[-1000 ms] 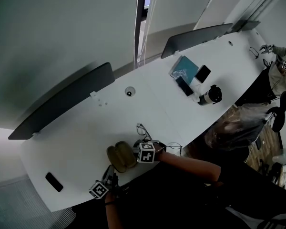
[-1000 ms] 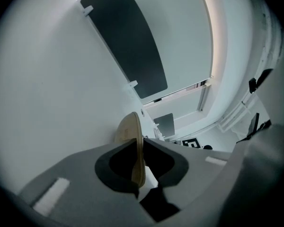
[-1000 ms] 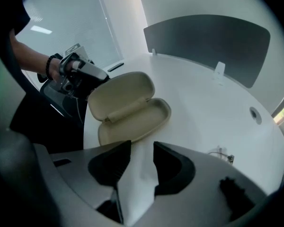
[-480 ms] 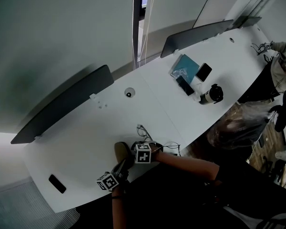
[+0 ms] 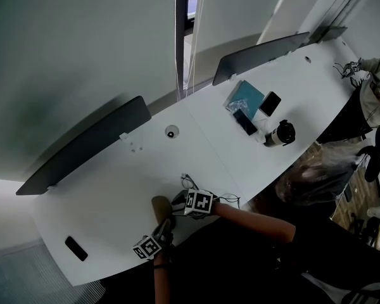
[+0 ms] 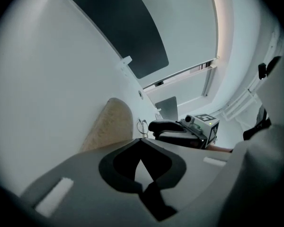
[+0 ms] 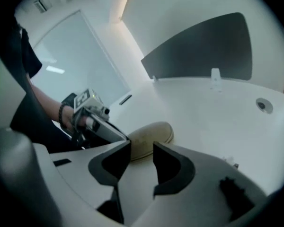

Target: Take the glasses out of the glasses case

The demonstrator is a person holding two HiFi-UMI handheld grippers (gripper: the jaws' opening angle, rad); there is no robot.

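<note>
The tan glasses case [image 5: 161, 208] lies shut near the table's front edge, also seen as a tan oval case [image 6: 111, 124] and case [image 7: 149, 138]. The glasses [image 5: 189, 182] rest on the white table [image 5: 114, 189] just behind it, thin-rimmed glasses [image 6: 142, 126]. My left gripper [image 5: 166, 223] is at the case's near end with its jaws shut and nothing between them; the left gripper [image 6: 139, 140] has its tips beside the case's right edge. My right gripper [image 5: 179, 200] hovers to the right of the case, open and empty; the right gripper [image 7: 142, 148] shows the case through its gap.
A teal book [image 5: 246, 95], two phones [image 5: 270, 103] and a black-and-white bottle-like thing [image 5: 280, 132] lie at the far right. Dark dividers [image 5: 82, 145] line the table's back. A round grommet [image 5: 171, 132] and a small black device [image 5: 76, 248] are on the table. Another person [image 5: 373, 87] is at the far end.
The case showed two open halves a second ago; now it is one closed oval. My left gripper moved in to the case's near end. My right gripper lifted slightly.
</note>
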